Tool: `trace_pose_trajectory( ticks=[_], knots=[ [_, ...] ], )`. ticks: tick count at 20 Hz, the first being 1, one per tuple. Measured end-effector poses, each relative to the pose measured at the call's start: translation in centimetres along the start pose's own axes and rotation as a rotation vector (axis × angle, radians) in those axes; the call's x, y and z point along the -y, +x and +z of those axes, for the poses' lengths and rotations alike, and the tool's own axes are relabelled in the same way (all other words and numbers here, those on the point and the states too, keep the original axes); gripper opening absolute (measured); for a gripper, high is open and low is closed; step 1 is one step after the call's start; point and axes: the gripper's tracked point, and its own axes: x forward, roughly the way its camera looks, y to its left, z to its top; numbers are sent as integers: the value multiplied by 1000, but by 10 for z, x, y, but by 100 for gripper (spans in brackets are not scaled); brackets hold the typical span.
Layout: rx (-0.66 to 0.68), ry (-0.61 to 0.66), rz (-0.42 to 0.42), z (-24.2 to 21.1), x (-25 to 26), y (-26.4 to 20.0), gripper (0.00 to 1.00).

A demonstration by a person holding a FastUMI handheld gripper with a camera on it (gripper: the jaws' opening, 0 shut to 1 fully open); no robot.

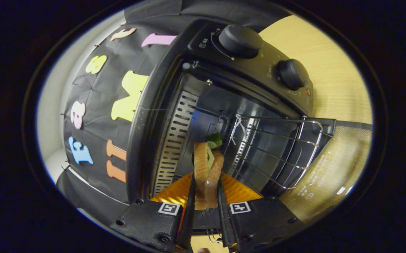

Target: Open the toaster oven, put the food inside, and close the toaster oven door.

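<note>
— Holding steady? The tongs [205, 196] are clamped on the sandwich [207, 168], right at the open toaster oven [224, 116] mouth.

— Good. I'd slide it far in over the wire rack [276, 147], level it, and release only once it rests, clear of the door [333, 161].

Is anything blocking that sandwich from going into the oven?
Nothing visible does. The toaster oven door is open, and the gripper, shut on the sandwich, holds it at the opening beside the wire rack.
</note>
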Motion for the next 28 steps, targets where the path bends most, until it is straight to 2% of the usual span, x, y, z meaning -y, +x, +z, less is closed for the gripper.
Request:
trace_pose_trajectory(
  ticks=[4,5,10,13,15,18,20,24,28],
  knots=[
    [-34,-118,-42,-3,7,-1,46],
    [-57,-163,-52,-7,5,-2,51],
    [-102,-440,-94,-14,5,0,66],
    [-140,-601,-119,-21,6,4,80],
    [-164,-723,-139,-25,10,6,85],
    [-171,-815,-157,-25,10,0,87],
    [-152,-878,-186,-19,11,-1,92],
    [-164,-1096,-220,-14,11,-7,100],
    [-187,-1215,-254,-23,17,-17,100]
  ],
)
